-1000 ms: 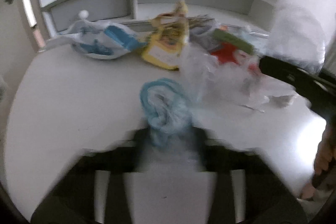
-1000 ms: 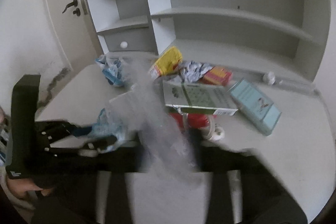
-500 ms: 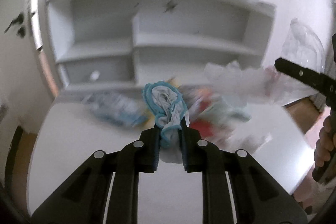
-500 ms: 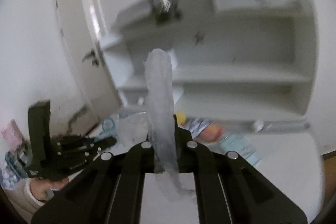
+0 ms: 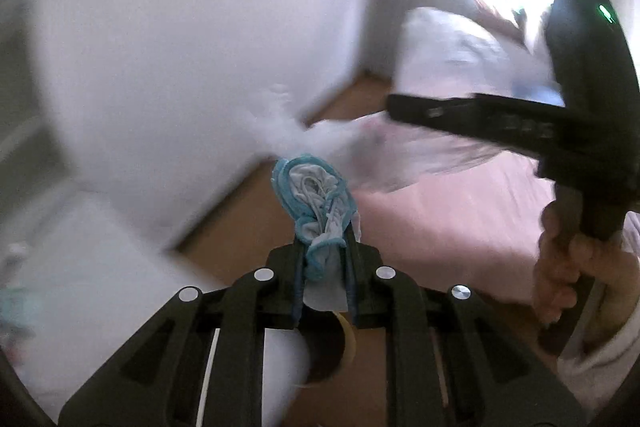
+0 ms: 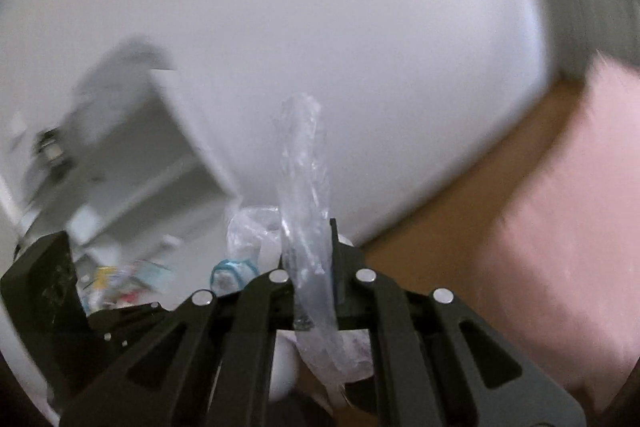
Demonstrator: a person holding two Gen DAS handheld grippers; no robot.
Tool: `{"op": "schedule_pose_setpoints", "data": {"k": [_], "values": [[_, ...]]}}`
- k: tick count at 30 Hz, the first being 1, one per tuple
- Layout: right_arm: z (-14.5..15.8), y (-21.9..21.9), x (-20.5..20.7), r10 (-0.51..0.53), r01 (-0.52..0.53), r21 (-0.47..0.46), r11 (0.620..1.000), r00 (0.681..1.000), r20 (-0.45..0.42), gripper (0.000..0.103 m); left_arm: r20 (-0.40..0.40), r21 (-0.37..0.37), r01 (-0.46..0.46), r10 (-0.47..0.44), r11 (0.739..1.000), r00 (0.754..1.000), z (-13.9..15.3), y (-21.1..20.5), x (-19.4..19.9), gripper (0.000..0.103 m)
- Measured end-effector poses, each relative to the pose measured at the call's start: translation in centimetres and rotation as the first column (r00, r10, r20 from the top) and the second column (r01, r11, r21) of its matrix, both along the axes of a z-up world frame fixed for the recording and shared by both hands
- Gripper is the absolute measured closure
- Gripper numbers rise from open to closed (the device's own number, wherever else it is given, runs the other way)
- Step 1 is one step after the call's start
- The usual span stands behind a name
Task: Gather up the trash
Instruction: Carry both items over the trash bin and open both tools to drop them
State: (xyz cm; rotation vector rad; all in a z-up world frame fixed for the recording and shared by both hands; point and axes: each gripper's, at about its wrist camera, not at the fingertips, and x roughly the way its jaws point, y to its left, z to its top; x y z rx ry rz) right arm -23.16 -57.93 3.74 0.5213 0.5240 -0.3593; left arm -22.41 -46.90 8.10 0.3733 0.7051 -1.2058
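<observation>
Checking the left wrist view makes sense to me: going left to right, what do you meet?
White wall → crumpled blue-and-white wad in the left gripper → clear plastic bag → right gripper → hand.

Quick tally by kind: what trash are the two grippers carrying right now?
Crumpled blue-and-white wrapper, in the left gripper: 1
Clear plastic bag, in the right gripper: 1
Total: 2

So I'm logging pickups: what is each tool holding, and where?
Left tool: crumpled blue-edged white wrapper, pinched at its lower end. Right tool: clear plastic bag, clamped on a gathered, twisted strip.
</observation>
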Motion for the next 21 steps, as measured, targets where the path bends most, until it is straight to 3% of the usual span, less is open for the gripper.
{"op": "schedule_pose_setpoints", "data": {"k": [2,5,9,12,14,16,20,21], "values": [[-4.8,-3.7,-1.5,-0.054,0.062,0.121,0.991,0.996,-0.070,0.098,-0.053,0.123,0.072,-0.066,0.990,0.996,-5.2,-5.3,-2.6,0.087],[-13.3,-8.2,-2.3,-0.079,0.133,0.297,0.946,0.979,-0.188,0.098,-0.058,0.282,0.095,-0.082,0.955,0.995,-12.6,-9.4,-4.4,0.087],[-25.7,-10.5,0.1,-0.010,0.184,0.489,0.852,0.942,-0.335,0.098,-0.110,0.499,0.085,-0.034,0.862,0.993,-24.1,-11.6,-3.3,0.087],[-33.6,-9.4,2.6,0.071,0.205,0.571,0.795,0.903,-0.424,0.098,-0.177,0.605,0.064,0.056,0.793,0.983,-30.6,-11.6,-0.8,0.088],[-37.8,-8.2,4.6,0.127,0.217,0.600,0.770,0.869,-0.478,0.098,-0.209,0.658,0.052,0.116,0.751,0.971,-33.9,-10.2,2.2,0.088],[-40.1,-7.5,6.2,0.162,0.227,0.624,0.748,0.849,-0.503,0.098,-0.232,0.671,0.036,0.164,0.740,0.959,-35.5,-9.3,3.8,0.088],[-42.1,-7.4,7.2,0.195,0.218,0.668,0.712,0.853,-0.485,0.098,-0.271,0.680,0.041,0.199,0.732,0.942,-37.0,-8.7,5.5,0.088],[-42.4,-8.2,7.3,0.189,0.226,0.676,0.701,0.856,-0.481,0.098,-0.270,0.677,0.037,0.202,0.735,0.941,-37.0,-8.8,5.9,0.080]]}}
